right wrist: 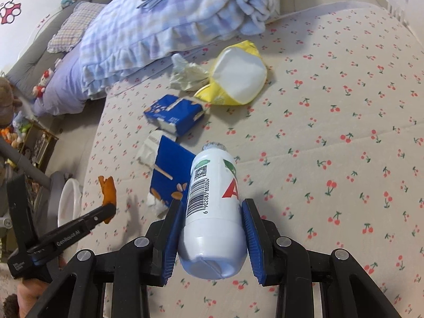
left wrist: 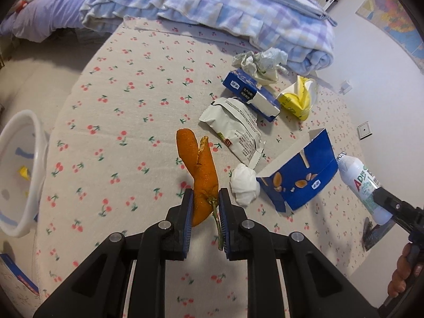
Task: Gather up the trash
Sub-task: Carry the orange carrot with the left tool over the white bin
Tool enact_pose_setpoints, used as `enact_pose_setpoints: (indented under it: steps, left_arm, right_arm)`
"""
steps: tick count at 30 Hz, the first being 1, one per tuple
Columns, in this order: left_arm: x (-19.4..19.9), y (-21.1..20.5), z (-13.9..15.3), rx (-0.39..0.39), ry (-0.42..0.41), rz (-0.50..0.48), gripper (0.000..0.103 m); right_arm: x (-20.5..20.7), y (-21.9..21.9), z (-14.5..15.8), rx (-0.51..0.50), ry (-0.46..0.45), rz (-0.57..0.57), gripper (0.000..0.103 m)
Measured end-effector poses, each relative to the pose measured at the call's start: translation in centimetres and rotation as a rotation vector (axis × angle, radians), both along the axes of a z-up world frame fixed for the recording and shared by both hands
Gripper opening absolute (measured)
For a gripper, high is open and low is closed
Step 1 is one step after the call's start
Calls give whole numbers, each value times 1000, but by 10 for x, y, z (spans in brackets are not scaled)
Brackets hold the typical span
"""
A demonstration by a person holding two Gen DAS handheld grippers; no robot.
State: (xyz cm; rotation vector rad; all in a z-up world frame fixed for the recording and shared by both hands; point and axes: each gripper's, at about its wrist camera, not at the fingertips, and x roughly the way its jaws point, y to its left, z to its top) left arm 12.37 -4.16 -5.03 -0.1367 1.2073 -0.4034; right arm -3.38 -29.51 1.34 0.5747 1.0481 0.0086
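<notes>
My left gripper is shut on an orange peel with a green stem and holds it above the cherry-print bed sheet. My right gripper is shut on a white plastic bottle with a barcode, lifted off the bed. The bottle also shows in the left wrist view. The peel also shows in the right wrist view. More trash lies on the bed: a tissue ball, an open blue carton, a white wrapper, a blue box, a yellow bag and crumpled paper.
A white plastic bin stands at the bed's left side with some bits inside. A folded blue checked blanket lies at the far end of the bed. A purple pillow and plush toys lie beyond.
</notes>
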Motion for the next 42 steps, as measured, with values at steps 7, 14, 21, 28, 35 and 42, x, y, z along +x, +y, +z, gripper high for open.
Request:
enact_pose_setpoints:
  steps: [7,14,21,28,35,42]
  left_arm:
    - [-13,34,15,-25,-32,28,19]
    - [-19,82,21,-47,-46,88,19]
    - [-25,134,23,-45,-66,161,19]
    - [-26,189,20,-52,-63,249,19]
    - [-26,229,14,-43,-52,326,19]
    - [-18,253,7,-24,-34,383,20]
  right_arm:
    - [1,21,-1,33,-7,40,40]
    - [14,67,0,44,-22,126,40]
    - [31,107,1,45,-37,193,40]
    - [43,126,16,40,-86,226,40]
    - [64,154,19,68,-102,257,40]
    - [91,208,23,83,-115,342,40]
